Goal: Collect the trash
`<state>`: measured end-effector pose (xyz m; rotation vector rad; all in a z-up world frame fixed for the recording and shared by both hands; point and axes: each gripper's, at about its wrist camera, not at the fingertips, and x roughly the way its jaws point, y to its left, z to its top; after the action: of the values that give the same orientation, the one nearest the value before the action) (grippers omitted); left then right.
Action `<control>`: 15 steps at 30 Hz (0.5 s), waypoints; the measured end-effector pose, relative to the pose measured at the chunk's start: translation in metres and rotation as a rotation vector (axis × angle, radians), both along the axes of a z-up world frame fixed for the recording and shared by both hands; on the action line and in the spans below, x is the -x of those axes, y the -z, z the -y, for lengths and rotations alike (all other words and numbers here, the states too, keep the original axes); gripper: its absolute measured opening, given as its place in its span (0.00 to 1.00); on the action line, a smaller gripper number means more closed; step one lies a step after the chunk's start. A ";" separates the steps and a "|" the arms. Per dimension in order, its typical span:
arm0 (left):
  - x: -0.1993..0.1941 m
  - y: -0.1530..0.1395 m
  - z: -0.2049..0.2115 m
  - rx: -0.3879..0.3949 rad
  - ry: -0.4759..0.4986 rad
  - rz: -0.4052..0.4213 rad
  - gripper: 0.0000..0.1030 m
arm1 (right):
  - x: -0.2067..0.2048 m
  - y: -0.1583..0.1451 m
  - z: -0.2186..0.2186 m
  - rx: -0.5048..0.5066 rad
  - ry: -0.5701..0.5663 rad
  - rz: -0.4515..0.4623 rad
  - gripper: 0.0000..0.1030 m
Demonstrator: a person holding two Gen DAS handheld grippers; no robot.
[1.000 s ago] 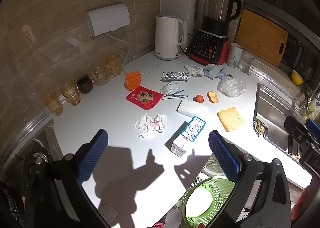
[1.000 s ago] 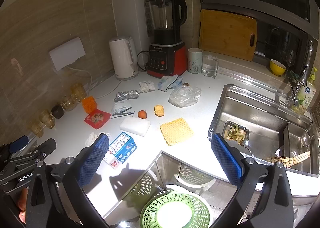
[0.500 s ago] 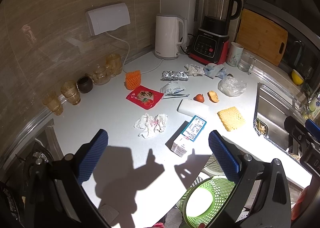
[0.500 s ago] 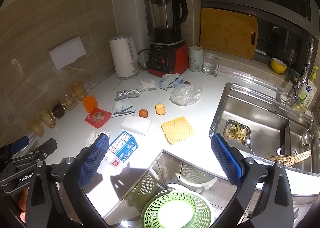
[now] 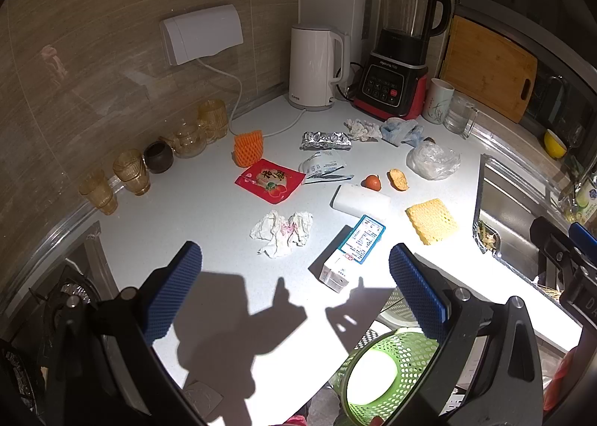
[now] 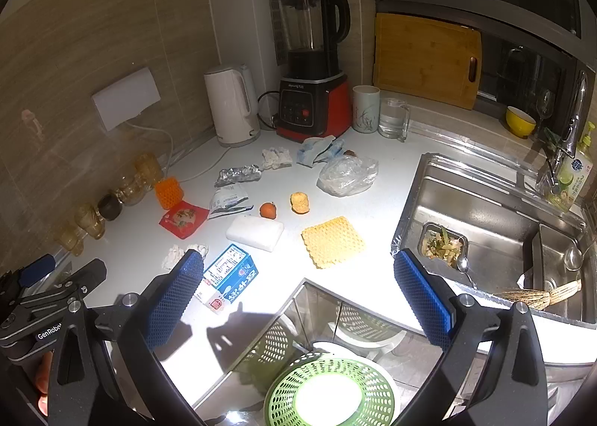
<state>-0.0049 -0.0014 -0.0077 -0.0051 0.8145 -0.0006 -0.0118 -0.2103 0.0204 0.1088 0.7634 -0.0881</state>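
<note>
Nothing has yet been picked up; the step in hand is judged to be the approach to the first piece of trash. The left gripper is held above the near part of the white worktop with its blue pads wide apart and nothing between them. The right gripper is likewise spread and empty, poised over the worktop's front edge.

The trash is scattered across the worktop. A crumpled tissue lies nearest the left gripper, with a blue-and-white carton lying on its side just beside it. Further back are seen a white block, a yellow foam net, a red wrapper, an orange foam net, a foil packet, a clear plastic bag and two small pieces of fruit. A green basket stands on the floor below the worktop's edge and is presumably where the trash is to be dropped.

The next move is judged to call for one gripper to be lowered over the tissue or the carton, with the pads brought either side of it and then closed. The tissue is soft and low, so a grip close to the surface would be needed.
</note>
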 end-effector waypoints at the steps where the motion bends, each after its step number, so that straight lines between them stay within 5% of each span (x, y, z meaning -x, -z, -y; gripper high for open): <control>1: 0.000 0.001 0.000 0.000 0.000 0.000 0.94 | 0.001 0.000 -0.001 0.000 0.001 0.001 0.98; 15: 0.000 0.004 0.001 -0.001 0.004 -0.004 0.94 | 0.000 0.001 0.001 -0.005 0.003 -0.003 0.98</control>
<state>-0.0053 -0.0023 -0.0112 -0.0029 0.8185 -0.0037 -0.0120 -0.2110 0.0195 0.1151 0.7669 -0.0895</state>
